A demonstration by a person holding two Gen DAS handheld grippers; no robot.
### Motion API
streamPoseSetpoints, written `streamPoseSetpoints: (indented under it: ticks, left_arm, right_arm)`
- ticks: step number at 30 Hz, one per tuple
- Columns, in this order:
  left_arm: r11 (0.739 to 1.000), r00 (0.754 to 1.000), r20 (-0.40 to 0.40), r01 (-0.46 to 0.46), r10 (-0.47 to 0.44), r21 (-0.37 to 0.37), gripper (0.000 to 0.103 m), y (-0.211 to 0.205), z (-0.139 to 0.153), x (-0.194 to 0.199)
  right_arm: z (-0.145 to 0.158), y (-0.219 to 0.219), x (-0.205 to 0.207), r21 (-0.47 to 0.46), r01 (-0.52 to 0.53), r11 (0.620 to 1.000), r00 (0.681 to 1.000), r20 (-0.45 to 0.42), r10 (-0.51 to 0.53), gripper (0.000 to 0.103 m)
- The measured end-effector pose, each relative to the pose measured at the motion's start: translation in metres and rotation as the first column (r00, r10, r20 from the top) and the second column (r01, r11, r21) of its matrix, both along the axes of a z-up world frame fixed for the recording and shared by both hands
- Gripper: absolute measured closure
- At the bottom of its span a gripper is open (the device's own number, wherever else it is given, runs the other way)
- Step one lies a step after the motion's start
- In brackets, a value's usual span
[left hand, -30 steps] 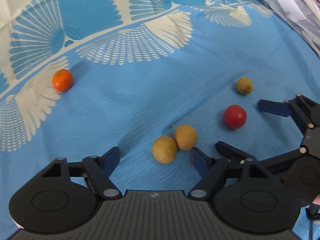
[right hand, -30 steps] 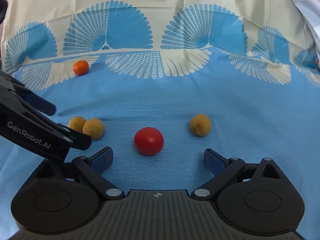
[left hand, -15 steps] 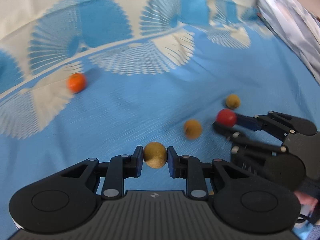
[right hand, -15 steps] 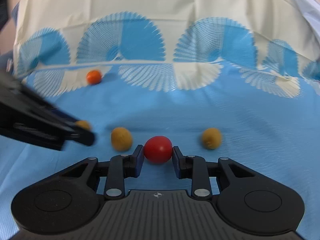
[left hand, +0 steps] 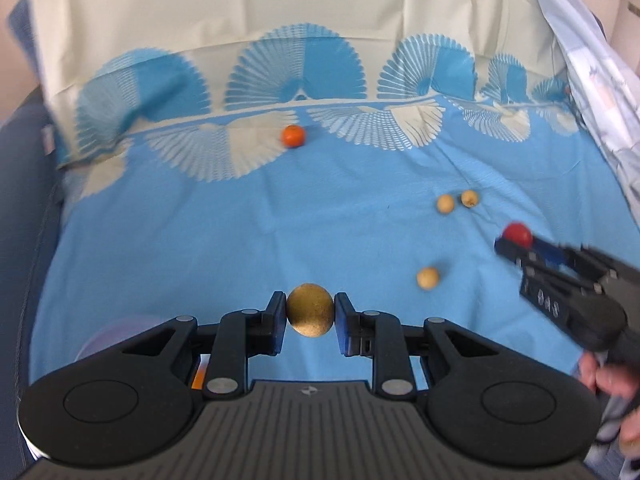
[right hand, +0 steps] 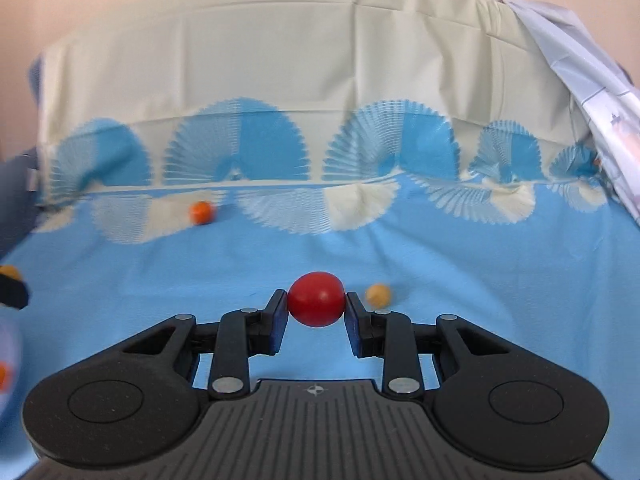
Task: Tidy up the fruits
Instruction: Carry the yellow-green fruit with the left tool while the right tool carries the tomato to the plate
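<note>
Both tools have closed and come up off the cloth since a second ago, each taking a fruit with it. Back then their jaws stood wide over the fruit; now the left tool [left hand: 310,316] pinches a round, dull golden-brown fruit [left hand: 309,315] with a finely speckled skin between its blue pads, held clear above the sheet. The right tool [right hand: 316,306] is clamped on a smooth, glossy red tomato [right hand: 316,299], also lifted, and shows at the right edge of the left wrist view with a person's hand [left hand: 612,380] behind it. White lettering runs along that tool's side, too blurred to read.

Left lying on the cloth are three small tan fruits: one alone [left hand: 427,278] nearer the tools, and a pair [left hand: 445,203] just beside each other farther back. An orange [left hand: 293,136] sits well apart from them near the patterned border.

Under it all is a thin, creased blue sheet [left hand: 240,240] printed with cream and blue fan shapes; a pale crumpled cloth [left hand: 592,80] hangs at the right.
</note>
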State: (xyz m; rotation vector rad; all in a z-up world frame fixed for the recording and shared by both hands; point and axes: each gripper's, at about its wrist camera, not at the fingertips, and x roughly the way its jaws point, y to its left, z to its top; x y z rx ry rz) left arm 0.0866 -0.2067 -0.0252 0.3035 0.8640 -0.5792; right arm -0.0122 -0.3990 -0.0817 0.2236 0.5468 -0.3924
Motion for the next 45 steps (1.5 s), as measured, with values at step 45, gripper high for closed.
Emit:
streamPoseSetpoints:
  ticks: [45]
  left_arm:
    - [0.924, 0.929, -0.011, -0.369, 0.370, -0.101, 0.075, 0.226, 0.038, -0.107]
  right_arm:
    - [0.097, 0.239, -0.082, -0.015, -0.458, 0.889, 0.887, -0.075, 0.456, 0.071]
